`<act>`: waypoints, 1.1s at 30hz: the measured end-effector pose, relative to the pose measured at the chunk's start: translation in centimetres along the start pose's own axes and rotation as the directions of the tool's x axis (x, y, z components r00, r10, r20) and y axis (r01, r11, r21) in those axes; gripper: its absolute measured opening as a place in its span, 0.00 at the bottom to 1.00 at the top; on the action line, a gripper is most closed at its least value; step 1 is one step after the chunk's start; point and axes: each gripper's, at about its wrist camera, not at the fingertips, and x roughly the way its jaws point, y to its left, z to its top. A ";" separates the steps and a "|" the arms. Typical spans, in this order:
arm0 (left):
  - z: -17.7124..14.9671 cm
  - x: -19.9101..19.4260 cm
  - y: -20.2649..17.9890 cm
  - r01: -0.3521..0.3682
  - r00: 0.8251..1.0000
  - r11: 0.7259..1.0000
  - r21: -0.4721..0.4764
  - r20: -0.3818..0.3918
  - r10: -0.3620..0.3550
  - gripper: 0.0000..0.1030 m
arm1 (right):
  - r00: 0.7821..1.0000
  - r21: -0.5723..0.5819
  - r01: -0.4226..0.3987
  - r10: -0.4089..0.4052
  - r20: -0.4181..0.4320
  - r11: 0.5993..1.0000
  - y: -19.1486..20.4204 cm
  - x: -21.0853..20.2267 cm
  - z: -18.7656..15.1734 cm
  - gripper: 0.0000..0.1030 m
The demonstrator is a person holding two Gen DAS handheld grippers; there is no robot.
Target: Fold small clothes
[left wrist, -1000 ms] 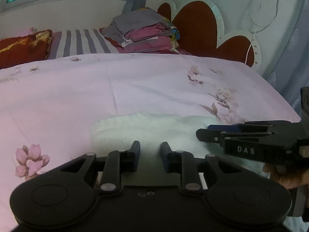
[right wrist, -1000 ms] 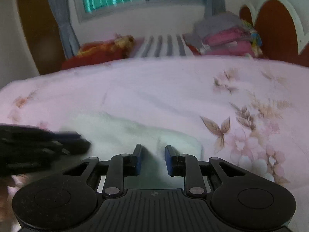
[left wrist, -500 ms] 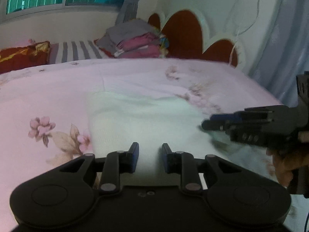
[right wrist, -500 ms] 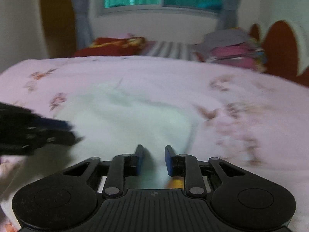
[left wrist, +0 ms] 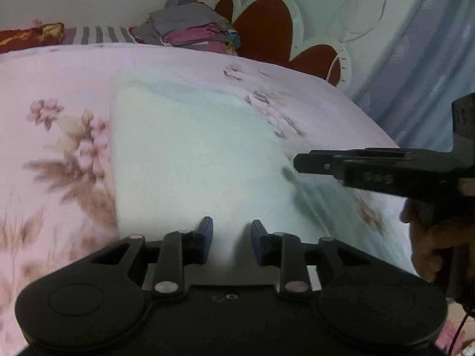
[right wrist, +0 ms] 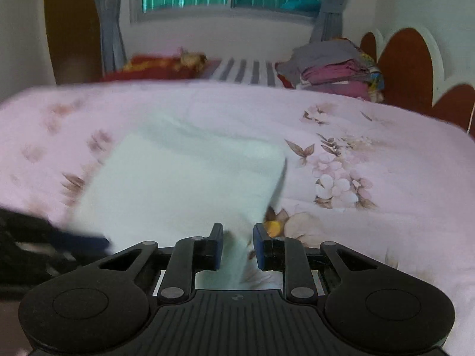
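Observation:
A pale white-green fleecy garment [left wrist: 190,160] lies spread on the pink floral bedsheet [left wrist: 59,68]; it also shows in the right wrist view [right wrist: 184,184]. My left gripper [left wrist: 230,237] has its near edge between the blue pads and lifts it. My right gripper [right wrist: 237,244] holds the other near corner, raised off the bed. The right gripper is seen side-on in the left wrist view [left wrist: 299,163]; the left gripper shows blurred at the left edge of the right wrist view [right wrist: 98,243].
A stack of folded grey and pink clothes [right wrist: 332,68] sits at the bed's head by the red-and-white headboard [right wrist: 409,62]. A striped pillow [right wrist: 246,71] and a red cushion [right wrist: 154,65] lie beside it. A white cable [left wrist: 359,14] hangs on the wall.
Both grippers have risen and pulled back with the garment's near edge, so more of the garment shows, stretched out. The views are motion-blurred.

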 end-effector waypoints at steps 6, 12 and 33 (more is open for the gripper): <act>-3.5 -2.2 -0.2 0.027 0.999 1.000 0.011 -0.046 -0.026 0.27 | 0.987 -0.014 -0.142 0.140 -0.081 0.990 3.3 -2.9 -4.3 0.22; -1.7 -5.7 3.0 -0.072 0.995 0.996 -0.048 0.068 0.075 0.84 | 0.994 0.081 0.026 -0.017 -0.108 0.996 1.4 -3.7 -6.1 0.23; 4.3 1.9 9.3 -0.076 0.997 0.947 -0.313 0.001 0.080 0.66 | 0.975 0.375 -0.168 0.210 -0.074 0.911 -8.5 5.1 1.0 0.63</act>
